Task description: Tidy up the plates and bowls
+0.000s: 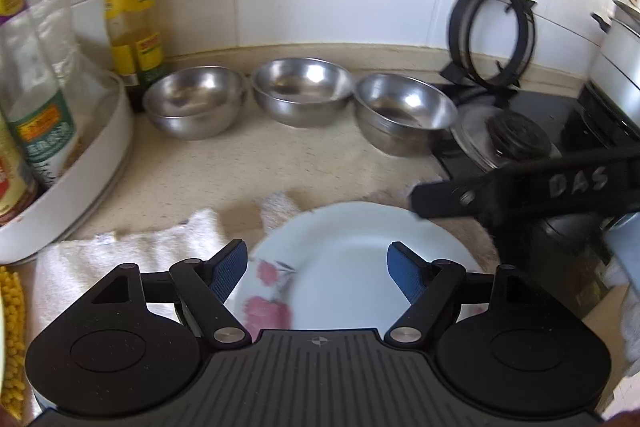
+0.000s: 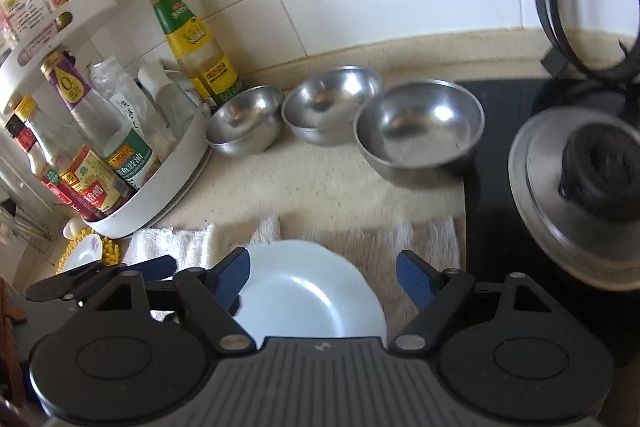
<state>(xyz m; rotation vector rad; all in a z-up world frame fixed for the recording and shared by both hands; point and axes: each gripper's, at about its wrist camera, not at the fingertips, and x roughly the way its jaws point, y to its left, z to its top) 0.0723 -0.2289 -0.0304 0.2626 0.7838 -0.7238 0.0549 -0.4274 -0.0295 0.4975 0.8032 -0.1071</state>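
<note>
Both the left gripper (image 1: 318, 267) and right gripper (image 2: 323, 273) are hovering spread and empty over the white plate (image 1: 360, 259), risking knocking the 3 steel bowls (image 1: 304, 95) beyond.

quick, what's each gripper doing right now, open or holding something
Left gripper: open, holding nothing, above the plate.
Right gripper: open, holding nothing, above the same plate.
</note>
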